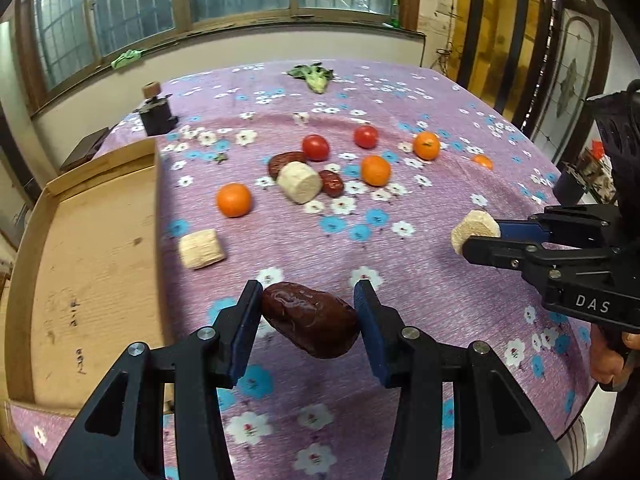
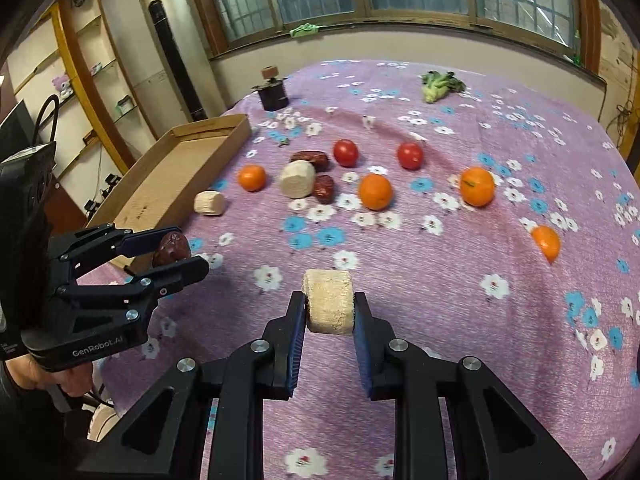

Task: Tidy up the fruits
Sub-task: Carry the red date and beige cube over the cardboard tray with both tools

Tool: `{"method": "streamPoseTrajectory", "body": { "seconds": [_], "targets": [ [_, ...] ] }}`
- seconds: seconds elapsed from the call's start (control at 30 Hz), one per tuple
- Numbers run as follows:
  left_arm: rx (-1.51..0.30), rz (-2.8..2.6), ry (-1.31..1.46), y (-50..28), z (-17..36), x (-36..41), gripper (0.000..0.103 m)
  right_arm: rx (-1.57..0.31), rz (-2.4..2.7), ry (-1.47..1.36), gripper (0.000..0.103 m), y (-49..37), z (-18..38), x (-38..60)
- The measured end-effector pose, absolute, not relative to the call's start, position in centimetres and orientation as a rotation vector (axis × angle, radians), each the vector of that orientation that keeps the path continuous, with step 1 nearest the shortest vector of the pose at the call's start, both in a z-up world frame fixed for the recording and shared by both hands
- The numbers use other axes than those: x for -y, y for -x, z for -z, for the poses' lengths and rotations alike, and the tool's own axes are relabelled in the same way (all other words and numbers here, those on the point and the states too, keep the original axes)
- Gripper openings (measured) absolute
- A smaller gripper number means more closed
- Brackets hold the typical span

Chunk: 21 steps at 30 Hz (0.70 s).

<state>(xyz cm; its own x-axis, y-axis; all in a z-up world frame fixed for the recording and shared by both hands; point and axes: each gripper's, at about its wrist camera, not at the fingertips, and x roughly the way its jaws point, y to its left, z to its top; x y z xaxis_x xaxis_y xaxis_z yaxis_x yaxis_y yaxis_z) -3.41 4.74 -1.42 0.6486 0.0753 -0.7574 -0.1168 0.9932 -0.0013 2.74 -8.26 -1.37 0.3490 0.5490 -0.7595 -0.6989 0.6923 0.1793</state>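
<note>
My left gripper is shut on a dark red date and holds it above the cloth beside the wooden tray. It also shows in the right wrist view. My right gripper is shut on a beige corn chunk, held above the cloth; it shows in the left wrist view. On the cloth lie oranges, two tomatoes, two more dates and two corn chunks.
The table has a purple flowered cloth. A leafy green vegetable lies at the far side. A small dark stand with a wooden knob sits at the far left. Another orange lies at the right. A tall heater stands beyond.
</note>
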Motion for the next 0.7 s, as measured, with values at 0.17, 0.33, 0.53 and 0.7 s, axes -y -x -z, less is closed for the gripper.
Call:
{"method": "streamPoseTrajectory", "body": {
  "seconds": [0.17, 0.33, 0.53, 0.7],
  "targets": [
    [-0.849, -0.131, 0.066, 4.1, 1.1, -6.0, 0.046, -0.902, -0.838, 0.208, 0.023, -2.1, 1.2, 6.9],
    [-0.841, -0.144, 0.083, 4.7, 0.9, -7.1, 0.046, -0.902, -0.86, 0.227, 0.023, -1.5, 1.1, 5.4],
    [-0.834, -0.165, 0.101, 5.4, 0.7, -8.6, 0.046, -0.895, -0.889, 0.24, 0.023, -1.0, 0.8, 3.7],
    [-0.834, -0.184, 0.118, 5.8, 0.8, -9.9, 0.046, -0.896, -0.92, 0.256, 0.023, -0.4, 0.6, 2.0]
  ]
}}
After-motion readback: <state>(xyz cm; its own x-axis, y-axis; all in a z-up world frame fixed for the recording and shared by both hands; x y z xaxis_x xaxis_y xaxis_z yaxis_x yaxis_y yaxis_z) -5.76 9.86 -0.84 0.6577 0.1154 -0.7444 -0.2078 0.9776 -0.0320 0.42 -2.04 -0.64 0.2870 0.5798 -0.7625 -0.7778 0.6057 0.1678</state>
